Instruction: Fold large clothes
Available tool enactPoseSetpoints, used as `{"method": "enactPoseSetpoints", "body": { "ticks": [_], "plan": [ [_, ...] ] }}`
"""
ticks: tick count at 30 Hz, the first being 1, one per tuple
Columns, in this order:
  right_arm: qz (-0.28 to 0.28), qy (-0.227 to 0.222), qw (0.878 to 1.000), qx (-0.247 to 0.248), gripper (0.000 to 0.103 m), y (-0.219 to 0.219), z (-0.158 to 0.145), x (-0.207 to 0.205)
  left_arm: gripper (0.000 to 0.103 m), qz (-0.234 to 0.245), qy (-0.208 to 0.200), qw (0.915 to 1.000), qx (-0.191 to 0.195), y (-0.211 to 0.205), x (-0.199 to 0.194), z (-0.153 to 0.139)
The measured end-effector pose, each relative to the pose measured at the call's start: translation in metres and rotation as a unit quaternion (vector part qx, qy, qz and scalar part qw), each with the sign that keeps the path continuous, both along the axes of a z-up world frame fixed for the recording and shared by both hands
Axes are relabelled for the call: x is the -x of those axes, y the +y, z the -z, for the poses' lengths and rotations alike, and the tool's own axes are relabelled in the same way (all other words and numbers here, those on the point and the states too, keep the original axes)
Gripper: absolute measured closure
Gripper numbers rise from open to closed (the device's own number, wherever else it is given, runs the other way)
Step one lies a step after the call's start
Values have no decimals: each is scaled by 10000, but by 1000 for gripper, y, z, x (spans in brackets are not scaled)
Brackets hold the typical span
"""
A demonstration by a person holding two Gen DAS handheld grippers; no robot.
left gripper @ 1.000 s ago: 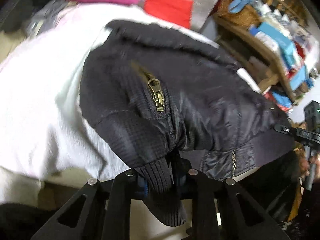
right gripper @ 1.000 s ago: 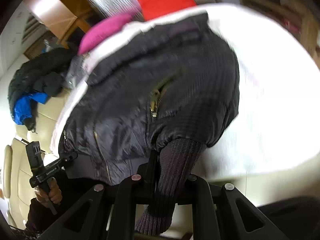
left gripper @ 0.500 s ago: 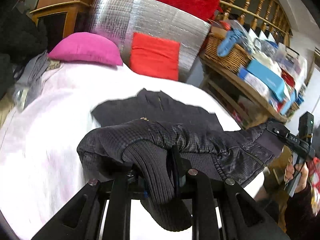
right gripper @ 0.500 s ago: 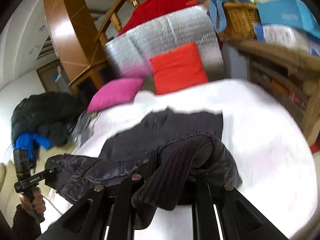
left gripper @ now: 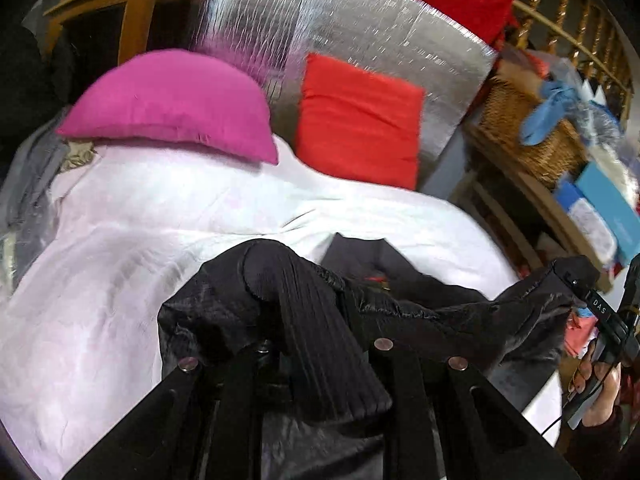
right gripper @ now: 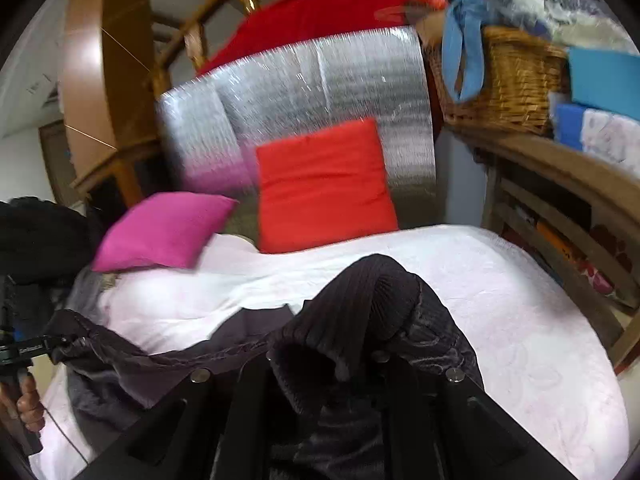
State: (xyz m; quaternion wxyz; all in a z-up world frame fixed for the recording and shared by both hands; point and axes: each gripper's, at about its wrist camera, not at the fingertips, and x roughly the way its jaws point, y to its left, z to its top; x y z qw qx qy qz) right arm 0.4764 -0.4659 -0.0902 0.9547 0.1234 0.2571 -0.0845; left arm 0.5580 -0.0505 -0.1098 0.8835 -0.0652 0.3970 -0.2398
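Observation:
A dark quilted jacket with ribbed knit trim hangs stretched between my two grippers above the white bed. My left gripper is shut on a ribbed cuff and the fabric bunched with it, which drape over its fingers. Far right in this view, my right gripper pinches the jacket's other end, with a hand below it. In the right wrist view the right gripper is shut on the jacket under a knit roll. The left gripper holds the far end at the left edge. A flat part of the jacket lies on the bed.
A pink pillow and a red cushion lean against a silver foil panel at the bed's head. A wooden shelf with a wicker basket and boxes runs along the right side. Dark clothes are piled at the left.
Both grippers have risen and travelled toward the pillows with the jacket's edge. The jacket, spread over the bed a second ago, now hangs bunched between them, with little left flat.

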Motion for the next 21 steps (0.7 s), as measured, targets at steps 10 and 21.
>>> {"method": "enactPoseSetpoints", "body": {
  "ticks": [10, 21],
  "plan": [
    [385, 498, 9971, -422, 93, -38, 85, -83, 85, -136, 401, 9990, -121, -24, -65, 67],
    [97, 443, 9481, -3147, 54, -105, 132, -86, 39, -299, 846, 9947, 500, -12, -72, 86]
  ]
}}
